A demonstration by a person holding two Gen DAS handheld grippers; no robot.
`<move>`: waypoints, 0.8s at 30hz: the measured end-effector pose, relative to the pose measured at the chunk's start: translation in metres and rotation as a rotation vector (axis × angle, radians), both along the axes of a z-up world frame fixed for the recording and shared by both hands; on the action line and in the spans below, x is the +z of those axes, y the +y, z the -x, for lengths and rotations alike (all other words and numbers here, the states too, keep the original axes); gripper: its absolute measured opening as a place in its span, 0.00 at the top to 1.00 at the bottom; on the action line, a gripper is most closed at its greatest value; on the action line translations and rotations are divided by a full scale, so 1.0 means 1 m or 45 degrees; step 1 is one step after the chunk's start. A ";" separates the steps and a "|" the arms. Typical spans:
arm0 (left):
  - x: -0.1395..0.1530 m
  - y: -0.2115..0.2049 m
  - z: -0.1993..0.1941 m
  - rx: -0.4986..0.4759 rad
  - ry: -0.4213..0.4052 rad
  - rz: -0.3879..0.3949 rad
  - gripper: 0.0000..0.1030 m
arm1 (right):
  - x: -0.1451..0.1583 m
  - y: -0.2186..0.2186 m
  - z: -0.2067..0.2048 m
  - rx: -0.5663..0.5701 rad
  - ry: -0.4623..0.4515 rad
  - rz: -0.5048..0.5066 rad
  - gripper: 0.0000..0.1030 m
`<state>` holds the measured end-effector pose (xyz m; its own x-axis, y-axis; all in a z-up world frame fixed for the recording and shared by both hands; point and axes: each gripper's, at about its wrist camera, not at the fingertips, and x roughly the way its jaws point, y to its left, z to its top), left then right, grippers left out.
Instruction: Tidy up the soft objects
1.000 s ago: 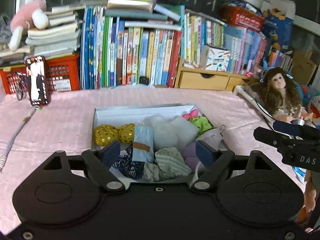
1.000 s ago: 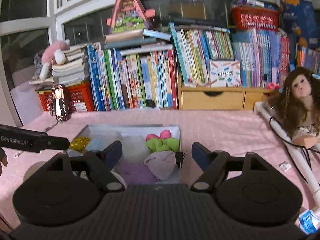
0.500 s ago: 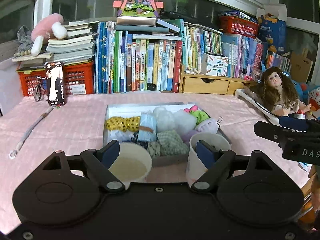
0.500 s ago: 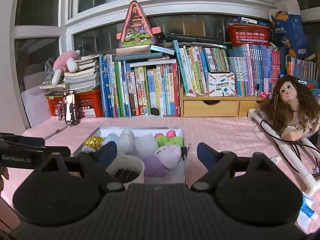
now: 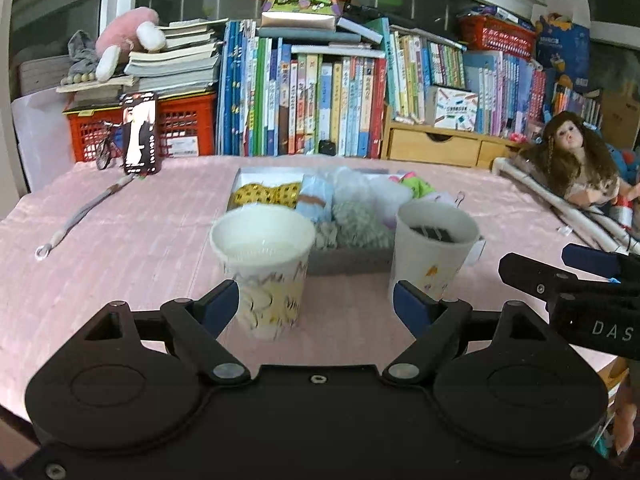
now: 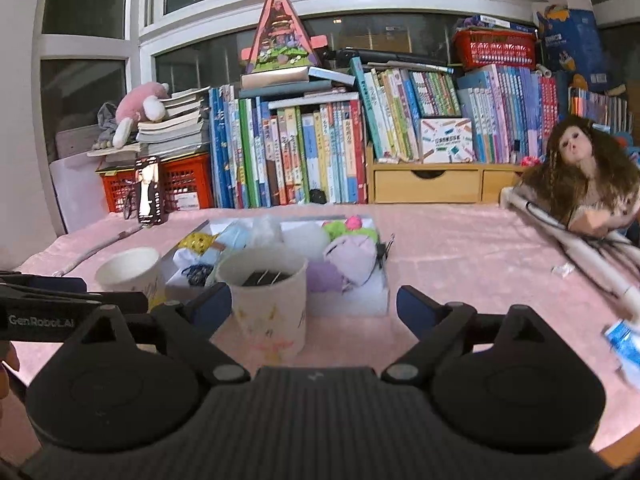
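A shallow white box (image 5: 352, 258) (image 6: 348, 304) on the pink tablecloth holds several soft things: a yellow sequinned piece (image 5: 266, 194), pale blue cloth, white fluff, and lilac and green pieces (image 6: 352, 256). In front of it stand an empty paper cup (image 5: 262, 268) (image 6: 128, 276) and a paper cup with black clips inside (image 5: 432, 252) (image 6: 268, 308). My left gripper (image 5: 316, 304) is open, and the empty cup stands just inside its left finger. My right gripper (image 6: 314, 306) has its jaws opening. The clip cup stands between them by the left finger, and neither pad presses on it.
A row of books (image 5: 320, 96) and red crates (image 5: 176, 128) line the back of the table. A doll (image 6: 584, 176) and white tubes (image 6: 580, 248) lie at the right. A grey strap (image 5: 80, 216) lies at the left. Each gripper shows at the edge of the other's view.
Both grippers have drawn back from over the box and sunk lower. The two paper cups have come into view and now stand between the fingers. The right jaws have widened.
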<state>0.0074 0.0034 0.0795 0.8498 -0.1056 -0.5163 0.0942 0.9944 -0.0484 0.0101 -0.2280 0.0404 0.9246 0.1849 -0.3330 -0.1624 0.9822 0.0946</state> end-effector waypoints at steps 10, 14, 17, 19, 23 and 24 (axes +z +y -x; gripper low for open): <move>-0.033 -0.005 -0.003 0.048 0.043 -0.056 0.19 | -0.037 0.014 -0.005 0.022 0.071 0.037 0.06; -0.045 -0.005 -0.009 0.053 0.084 -0.046 0.18 | -0.050 0.017 -0.008 0.020 0.115 0.057 0.06; -0.052 -0.005 -0.013 0.055 0.106 -0.052 0.18 | -0.057 0.019 -0.011 0.016 0.144 0.073 0.06; -0.056 -0.006 -0.016 0.058 0.114 -0.057 0.18 | -0.060 0.020 -0.013 0.011 0.157 0.081 0.06; -0.063 -0.005 -0.021 0.066 0.140 -0.057 0.17 | -0.066 0.021 -0.018 -0.006 0.193 0.098 0.05; -0.065 -0.005 -0.023 0.071 0.149 -0.056 0.16 | -0.068 0.021 -0.020 -0.013 0.205 0.100 0.05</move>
<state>0.0299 -0.0014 0.0143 0.7872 -0.0354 -0.6156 0.0353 0.9993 -0.0123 0.0298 -0.2071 -0.0274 0.8600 0.1432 -0.4898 -0.1410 0.9891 0.0416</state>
